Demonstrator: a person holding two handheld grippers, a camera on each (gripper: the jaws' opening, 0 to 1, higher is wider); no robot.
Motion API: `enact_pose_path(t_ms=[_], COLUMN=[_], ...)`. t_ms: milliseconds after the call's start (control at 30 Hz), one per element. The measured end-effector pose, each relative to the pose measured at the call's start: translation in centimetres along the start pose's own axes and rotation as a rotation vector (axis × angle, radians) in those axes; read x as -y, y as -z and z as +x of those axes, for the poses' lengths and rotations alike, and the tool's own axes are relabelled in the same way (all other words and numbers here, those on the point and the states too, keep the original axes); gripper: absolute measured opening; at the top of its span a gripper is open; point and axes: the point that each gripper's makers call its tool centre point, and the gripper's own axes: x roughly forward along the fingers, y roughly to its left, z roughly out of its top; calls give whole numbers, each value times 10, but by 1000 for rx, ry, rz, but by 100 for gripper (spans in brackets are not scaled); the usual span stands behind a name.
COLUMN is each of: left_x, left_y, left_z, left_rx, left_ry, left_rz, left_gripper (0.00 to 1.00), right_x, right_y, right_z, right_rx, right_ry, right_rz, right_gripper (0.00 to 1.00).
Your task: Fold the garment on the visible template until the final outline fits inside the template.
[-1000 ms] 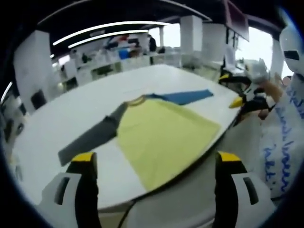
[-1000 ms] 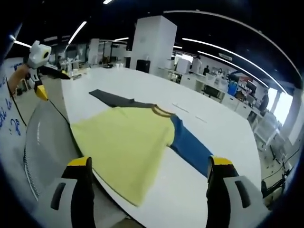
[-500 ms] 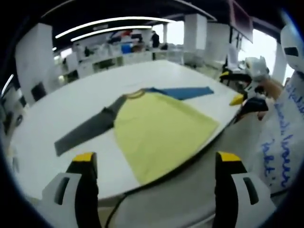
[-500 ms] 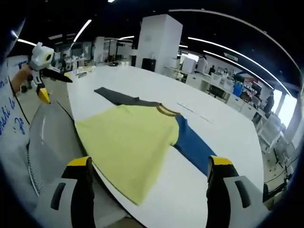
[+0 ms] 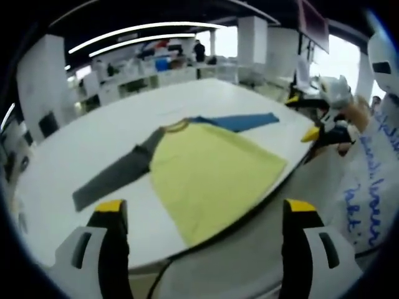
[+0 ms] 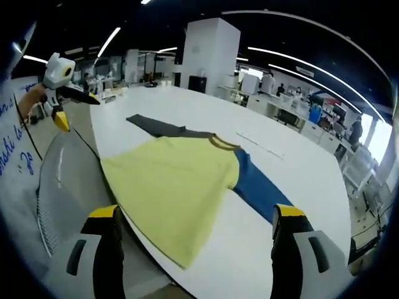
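A yellow T-shirt lies flat on the white table, with a grey sleeve stretched one way and a blue sleeve the other. In the right gripper view the same shirt shows its blue sleeve and grey sleeve. My left gripper hangs open before the table's near edge, nothing between its jaws. My right gripper is open too, short of the shirt's hem. Each gripper shows in the other's view: the right gripper, the left gripper.
The table's curved edge runs close under the shirt's hem. A person's white printed sleeve is at the right. Thin marks lie on the table beyond the shirt. Desks, pillars and people stand far behind.
Both views have shifted slightly with the hands. The shirt lies as before, and both grippers stay open.
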Motion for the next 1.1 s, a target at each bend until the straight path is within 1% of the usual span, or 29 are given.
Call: enact_pose_path(t_ms=[33,133,300,500,667,767,867,967,1000,1033,1067,1100], left_x=[0,0,0,-1,-1,-1,-1,0,1,1,0,0], left_y=[0,1,-1,2,4,4,7,6,5,5,4,5], left_z=[0,0,-1,-2,-2,-3,-2,-2,-2,-2,-2,-2], left_rx=[2,-1,8,4,0,3,-13,-14,-9,-8,-8,-13], left_ry=[4,2,-5,-15,-20,-21,-21,-16,-14,-15,-16,-19], left_rz=[-6,-2,-4,-6,-14,-17,-19,-18,-17,-16,-14,-13], left_gripper=[98,98,98,98,98,97,97,97,97,97,96,96], right_x=[-5,-2,-6,-7,-3,-2,2,6,3,4,13,19], right_y=[-1,-1,-3,-5,-3,-5,-6,-5,1,2,9,12], right_z=[-1,-1,0,1,1,-1,-2,-2,-5,-5,-6,-5], right_rx=[-2,2,6,11,10,25,27,19,-12,-17,-48,-52], right_ry=[0,3,3,-1,10,11,29,38,20,30,43,49], right_rz=[2,-4,-17,-21,-20,-21,-24,-29,-46,-40,-55,-60], right_gripper=[100,100,100,100,100,100,100,99,97,92,87,84])
